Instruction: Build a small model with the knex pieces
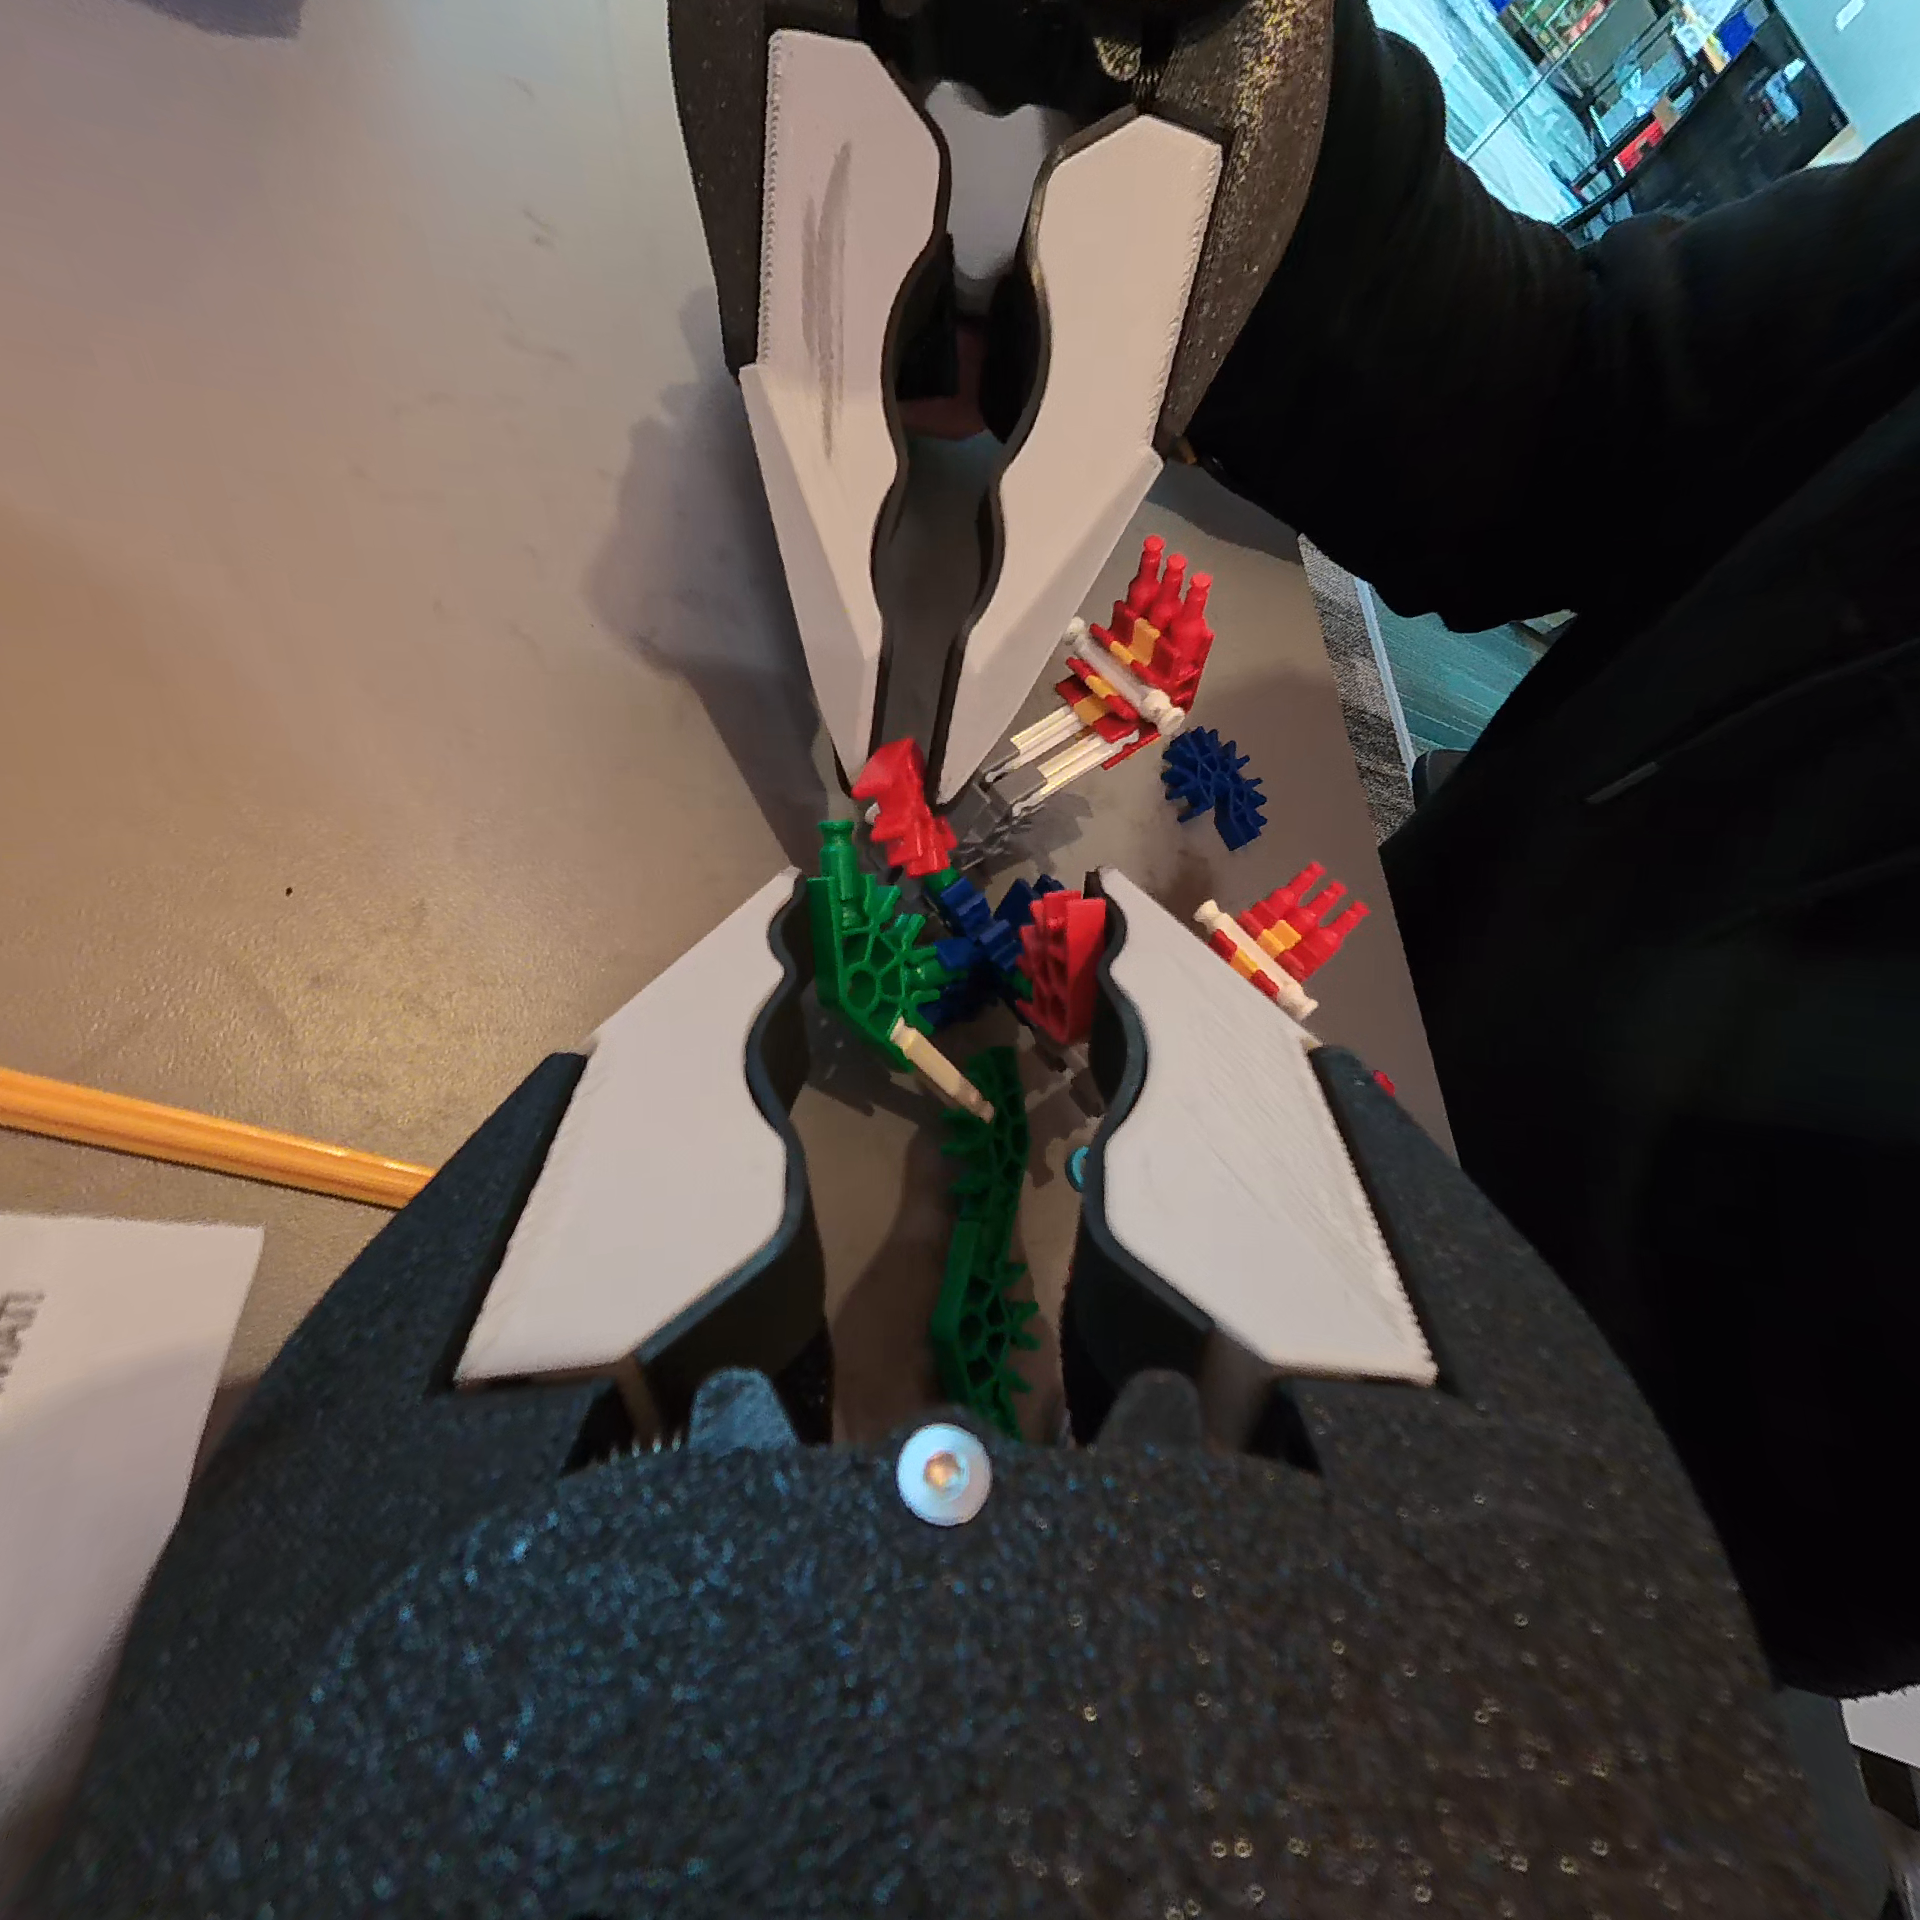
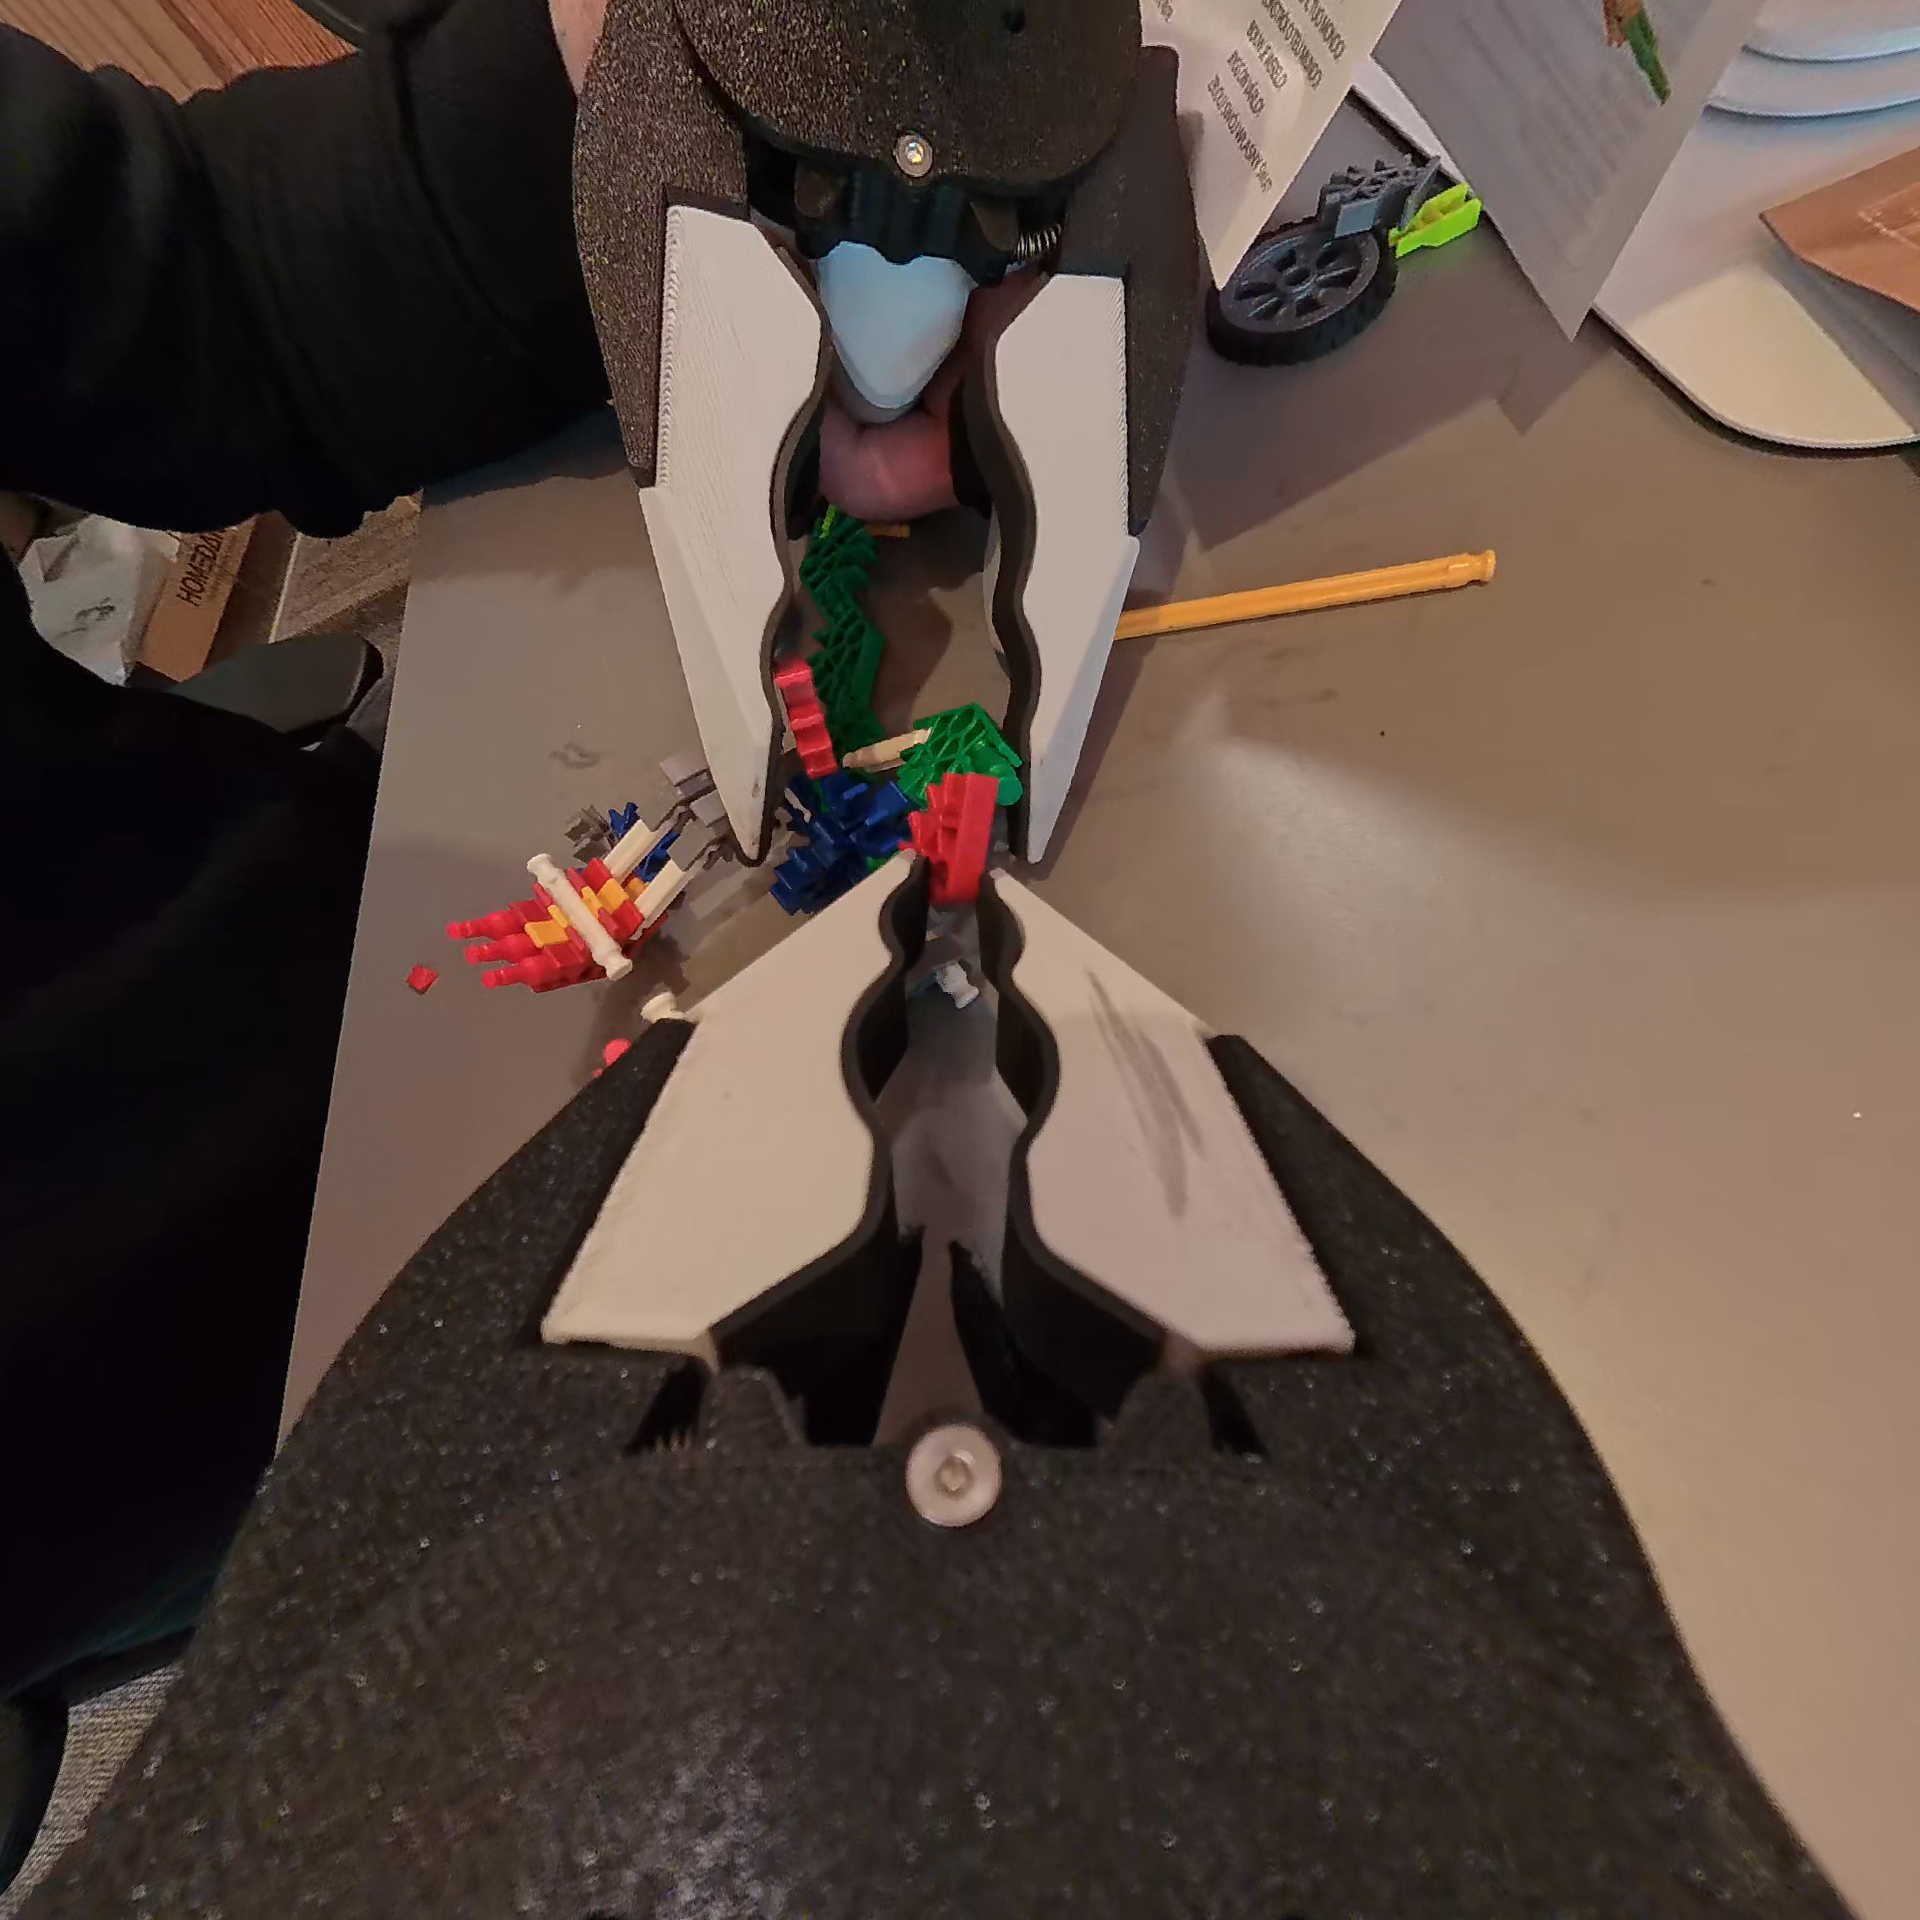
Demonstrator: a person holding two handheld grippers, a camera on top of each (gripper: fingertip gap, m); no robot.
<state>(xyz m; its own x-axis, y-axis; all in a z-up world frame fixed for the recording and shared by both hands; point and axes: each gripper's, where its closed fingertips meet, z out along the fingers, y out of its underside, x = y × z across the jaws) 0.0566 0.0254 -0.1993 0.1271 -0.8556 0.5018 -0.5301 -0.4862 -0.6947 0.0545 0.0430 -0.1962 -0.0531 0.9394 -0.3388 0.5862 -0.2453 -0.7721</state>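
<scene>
A cluster of plastic construction-toy pieces lies on the grey table (image 1: 364,623). It has a green connector chain (image 1: 982,1226), blue connectors (image 1: 971,935) and a red connector (image 1: 1060,966). My left gripper (image 1: 951,894) straddles this cluster, one pad against the green end (image 1: 857,945) and the other against the red connector, jaws wide apart. It also shows at the top of the right wrist view (image 2: 894,831). My right gripper (image 2: 953,878) is shut on a second red connector (image 2: 951,831) at the cluster's far end. It shows from above in the left wrist view (image 1: 899,769).
Red-yellow-white sub-assemblies (image 1: 1143,644) (image 1: 1283,935) and a loose blue connector (image 1: 1210,790) lie near the table edge. An orange rod (image 2: 1309,592), a grey wheel (image 2: 1299,286) and paper sheets (image 2: 1257,94) lie beyond. A person's black sleeve (image 1: 1558,416) is alongside. My left and right fingertips are right by each other. It is some 9 cm from my left tips to the orange rod (image 2: 1309,592). Look for it in the left wrist view (image 1: 256,1140) too.
</scene>
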